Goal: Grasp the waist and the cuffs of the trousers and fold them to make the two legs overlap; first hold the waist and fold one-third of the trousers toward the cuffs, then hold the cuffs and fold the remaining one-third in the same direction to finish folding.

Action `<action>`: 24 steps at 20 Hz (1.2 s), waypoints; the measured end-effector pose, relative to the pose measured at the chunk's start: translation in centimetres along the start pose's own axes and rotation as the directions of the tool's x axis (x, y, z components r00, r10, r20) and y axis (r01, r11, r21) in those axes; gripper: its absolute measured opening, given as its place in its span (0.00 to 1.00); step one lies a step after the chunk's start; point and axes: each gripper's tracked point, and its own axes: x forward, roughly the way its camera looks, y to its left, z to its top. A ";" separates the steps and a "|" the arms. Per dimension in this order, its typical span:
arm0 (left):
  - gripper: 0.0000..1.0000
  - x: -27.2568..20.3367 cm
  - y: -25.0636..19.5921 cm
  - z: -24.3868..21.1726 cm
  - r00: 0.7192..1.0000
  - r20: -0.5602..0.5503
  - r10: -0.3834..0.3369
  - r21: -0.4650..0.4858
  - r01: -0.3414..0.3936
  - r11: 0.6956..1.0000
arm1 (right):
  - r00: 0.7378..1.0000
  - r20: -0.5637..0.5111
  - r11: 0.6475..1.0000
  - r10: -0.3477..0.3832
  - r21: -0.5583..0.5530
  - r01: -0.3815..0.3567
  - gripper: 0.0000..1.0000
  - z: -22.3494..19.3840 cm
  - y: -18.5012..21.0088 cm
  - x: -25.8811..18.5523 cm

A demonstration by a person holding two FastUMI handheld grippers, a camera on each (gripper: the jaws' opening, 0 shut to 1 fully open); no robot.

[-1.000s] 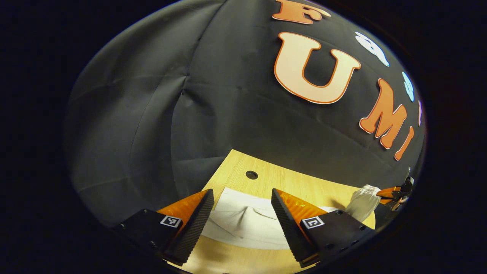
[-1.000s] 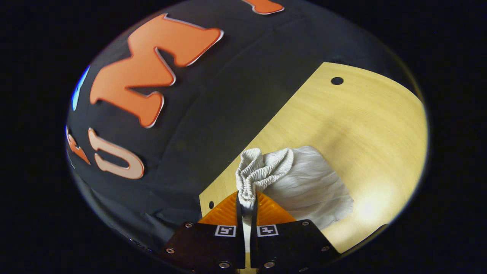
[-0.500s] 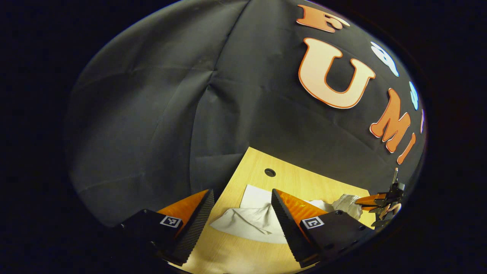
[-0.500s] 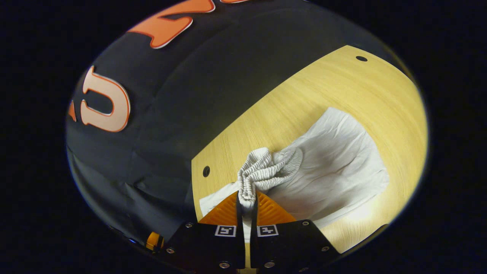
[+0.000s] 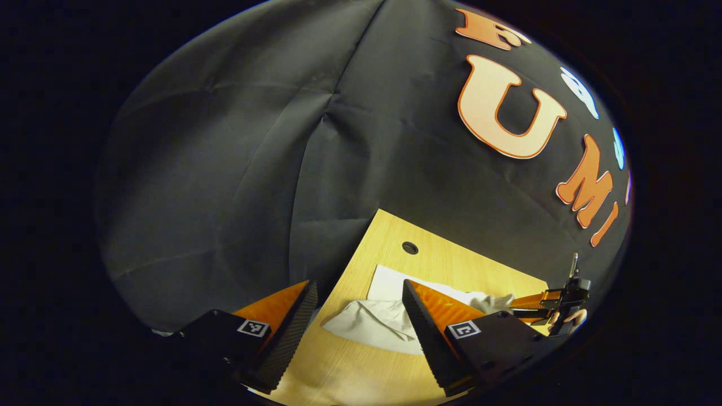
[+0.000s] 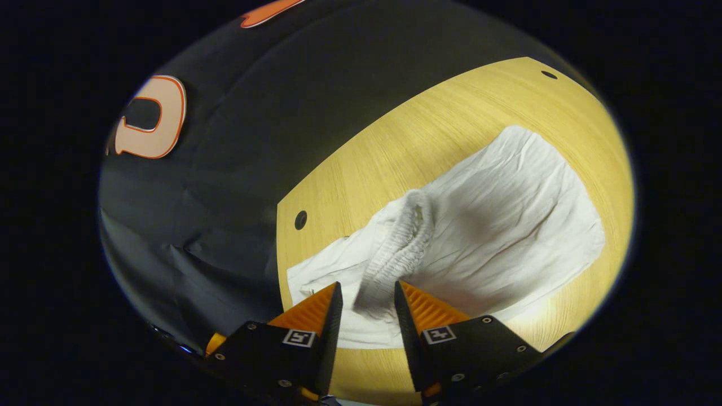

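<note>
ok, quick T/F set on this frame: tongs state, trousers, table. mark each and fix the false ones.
1. The right tongs are clamped shut on the waistband. False: their jaws stand apart, with the elastic waistband lying between them, not pinched.
2. The left tongs are open and hold nothing. True.
3. The trousers are dark blue. False: they are white.
4. The trousers lie on a light wooden table. True.
5. The table has no holes. False: a round hole shows near its edge in the right gripper view.
6. In the left gripper view, the other tongs are at the far end of the trousers. True.
</note>
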 end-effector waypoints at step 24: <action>0.99 3.4 -3.8 -12.5 0.962 -0.187 -0.197 -0.776 -0.022 0.630 | 0.994 -0.069 0.991 0.080 0.111 -0.072 0.98 0.6 -6.1 -3.4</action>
